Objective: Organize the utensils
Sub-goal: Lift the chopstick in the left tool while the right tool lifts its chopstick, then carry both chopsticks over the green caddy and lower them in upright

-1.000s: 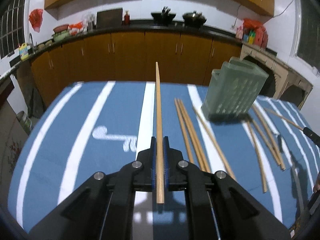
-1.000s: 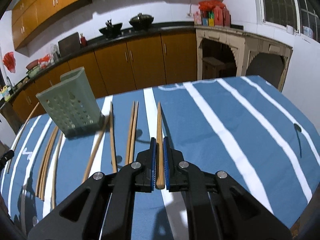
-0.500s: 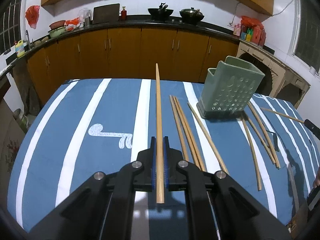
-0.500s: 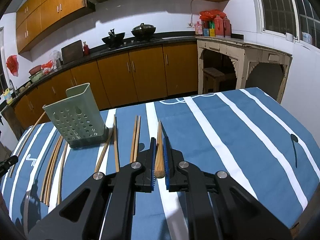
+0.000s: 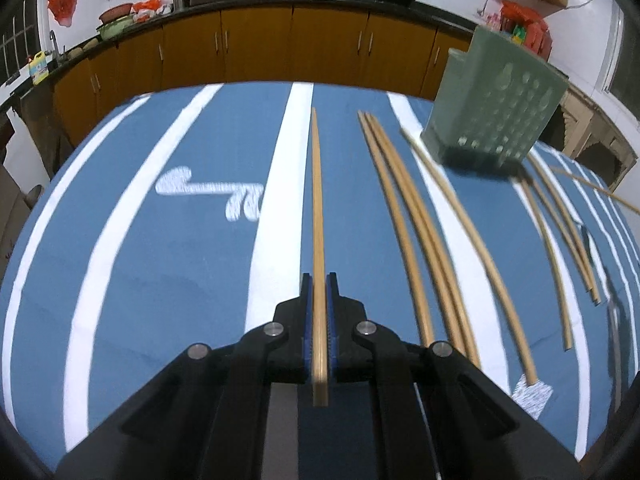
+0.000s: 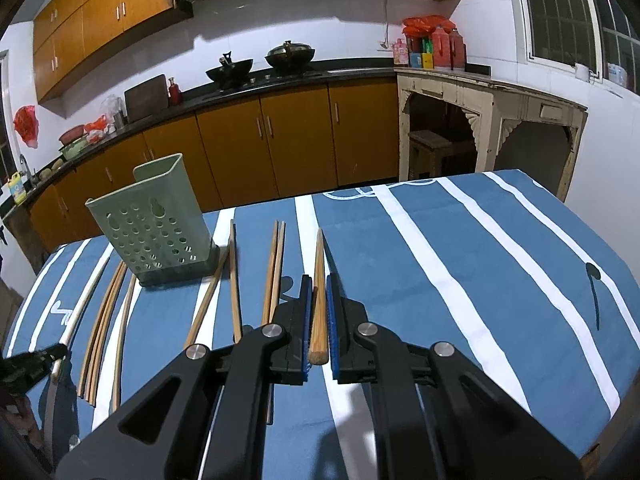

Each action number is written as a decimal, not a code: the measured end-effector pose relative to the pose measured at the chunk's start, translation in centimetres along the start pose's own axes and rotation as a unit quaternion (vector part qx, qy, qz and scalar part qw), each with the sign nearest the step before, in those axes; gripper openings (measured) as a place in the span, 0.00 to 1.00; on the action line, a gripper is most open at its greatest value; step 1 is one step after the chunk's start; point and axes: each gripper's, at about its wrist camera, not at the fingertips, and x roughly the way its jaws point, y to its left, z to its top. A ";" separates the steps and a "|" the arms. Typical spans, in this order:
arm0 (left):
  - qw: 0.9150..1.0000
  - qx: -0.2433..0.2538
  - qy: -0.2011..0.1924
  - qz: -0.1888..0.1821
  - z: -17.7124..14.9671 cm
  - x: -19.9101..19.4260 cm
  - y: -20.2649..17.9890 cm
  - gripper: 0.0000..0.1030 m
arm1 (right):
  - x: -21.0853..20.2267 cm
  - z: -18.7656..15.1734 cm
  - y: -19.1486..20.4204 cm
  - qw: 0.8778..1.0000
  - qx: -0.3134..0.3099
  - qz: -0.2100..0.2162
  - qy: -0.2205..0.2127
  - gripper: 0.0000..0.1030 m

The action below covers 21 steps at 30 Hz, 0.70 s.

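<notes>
My left gripper (image 5: 319,280) is shut on a long wooden chopstick (image 5: 317,216) that points forward over the blue striped tablecloth (image 5: 160,248). My right gripper (image 6: 319,282) is shut on another wooden chopstick (image 6: 319,276), held above the cloth. A green perforated utensil holder (image 6: 154,222) stands upright on the table, left of my right gripper; in the left wrist view the holder (image 5: 494,100) is at the far right. Several loose chopsticks (image 5: 420,220) lie on the cloth around the holder, and they also show in the right wrist view (image 6: 274,264).
Wooden kitchen cabinets (image 6: 280,136) and a dark counter with woks (image 6: 288,56) run behind the table. A white side table (image 6: 480,120) stands at the right. The left gripper's tip (image 6: 44,356) shows at the right wrist view's left edge.
My left gripper has tilted down and moved forward with its chopstick, so the holder appears nearer. My right gripper has risen and tilted up with its chopstick.
</notes>
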 end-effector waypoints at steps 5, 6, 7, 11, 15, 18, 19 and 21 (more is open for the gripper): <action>1.000 0.006 -0.009 0.013 -0.5 -0.2 -0.4 0.09 | -0.1 0.1 0.0 1.000 0.000 0.001 -0.001 0.08; 1.000 0.009 -0.010 0.015 -0.7 -0.3 -0.5 0.09 | -0.1 0.2 0.0 1.000 0.001 0.001 -0.001 0.08; 1.000 0.013 -0.010 0.016 -0.7 -0.4 -0.6 0.08 | -0.1 0.1 0.0 1.000 0.001 0.001 -0.001 0.08; 1.000 0.011 -0.010 0.002 -0.5 -1.4 -0.5 0.07 | -0.7 0.5 0.1 1.000 0.000 0.004 -0.009 0.08; 0.999 0.009 -0.041 -0.002 0.7 -4.0 -0.2 0.07 | -1.6 1.2 0.0 1.000 0.001 0.005 -0.023 0.08; 0.998 0.004 -0.070 -0.004 1.8 -6.0 0.1 0.07 | -1.9 1.5 0.0 1.000 0.003 0.004 -0.030 0.08; 0.997 0.002 -0.080 -0.004 2.1 -6.6 0.2 0.07 | -2.0 1.5 -0.1 0.999 0.004 0.005 -0.032 0.08; 0.995 -0.004 -0.103 -0.005 2.8 -8.0 0.4 0.07 | -2.1 1.5 -0.2 0.999 0.005 0.005 -0.034 0.08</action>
